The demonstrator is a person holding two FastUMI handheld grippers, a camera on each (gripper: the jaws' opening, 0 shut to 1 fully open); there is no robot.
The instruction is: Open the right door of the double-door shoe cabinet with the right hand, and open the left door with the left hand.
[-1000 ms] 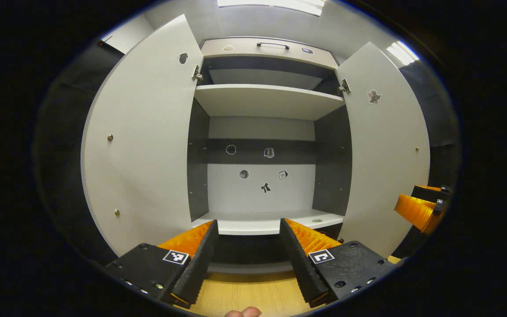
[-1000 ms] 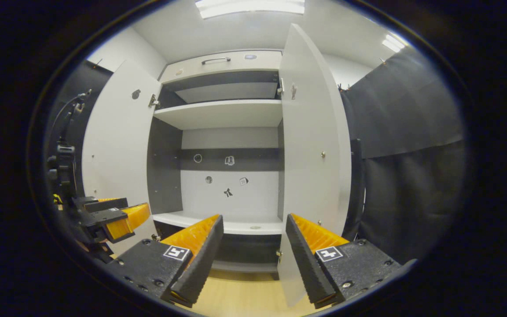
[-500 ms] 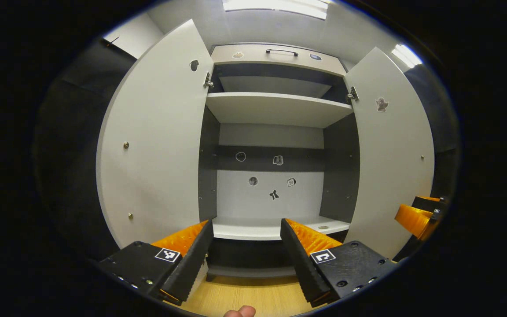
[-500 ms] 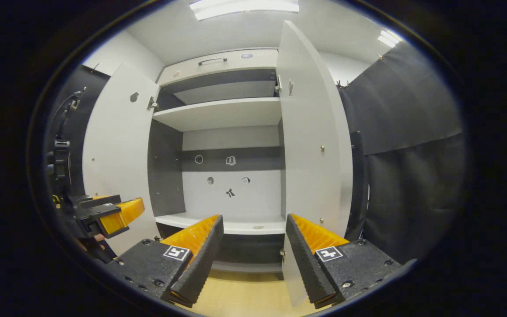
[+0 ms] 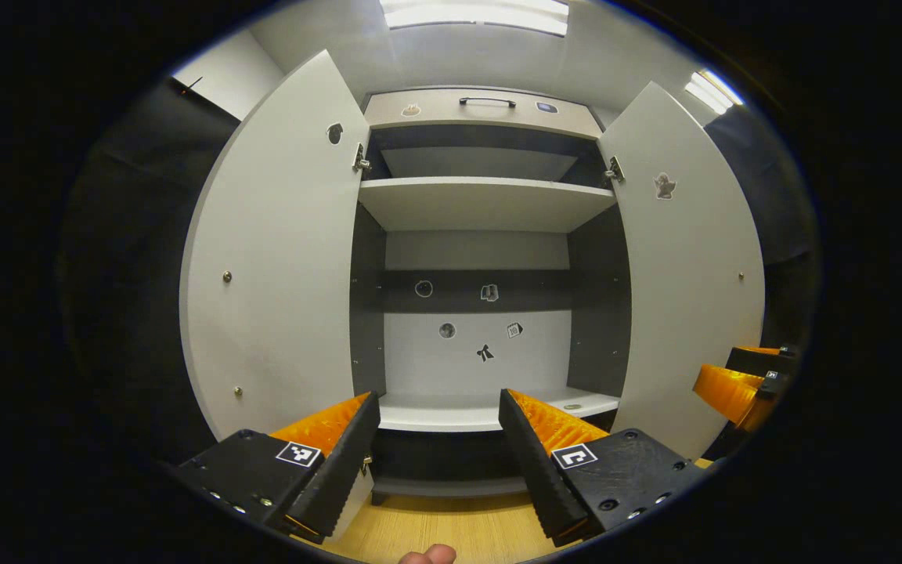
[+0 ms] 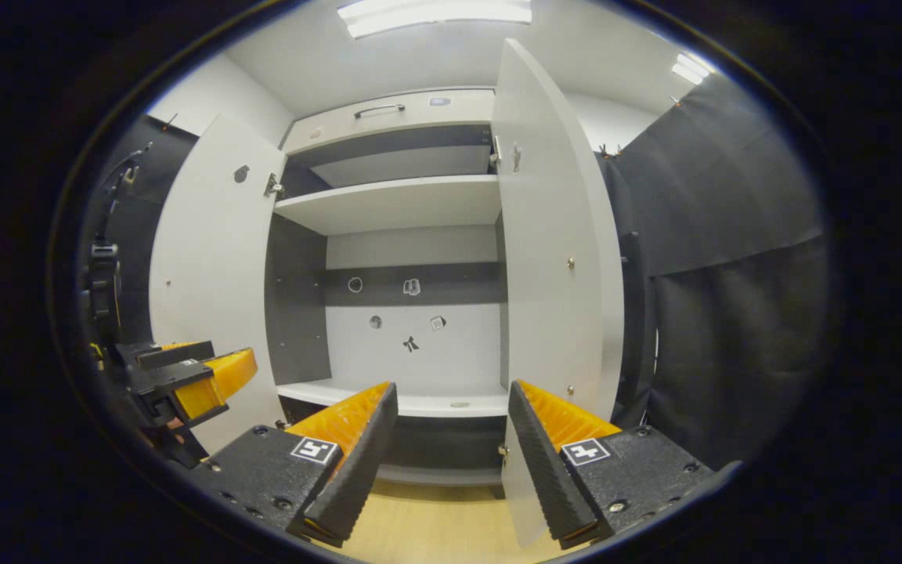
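shoe cabinet (image 5: 490, 204) on wooden floor (image 5: 451, 529)

A pale wooden floor (image 5: 451, 526) runs under the foreground, seen too in the right gripper view (image 6: 435, 533). Overhead, a long ceiling light (image 5: 476, 14) glows on the white ceiling, with a second light (image 5: 711, 90) off to the right, and the same long light (image 6: 435, 12) shows in the right gripper view. Black cloth (image 6: 725, 258) hangs in folds at the right, and a white wall (image 6: 216, 98) stands at upper left.

Cabinet stickers (image 5: 485, 352) too small.
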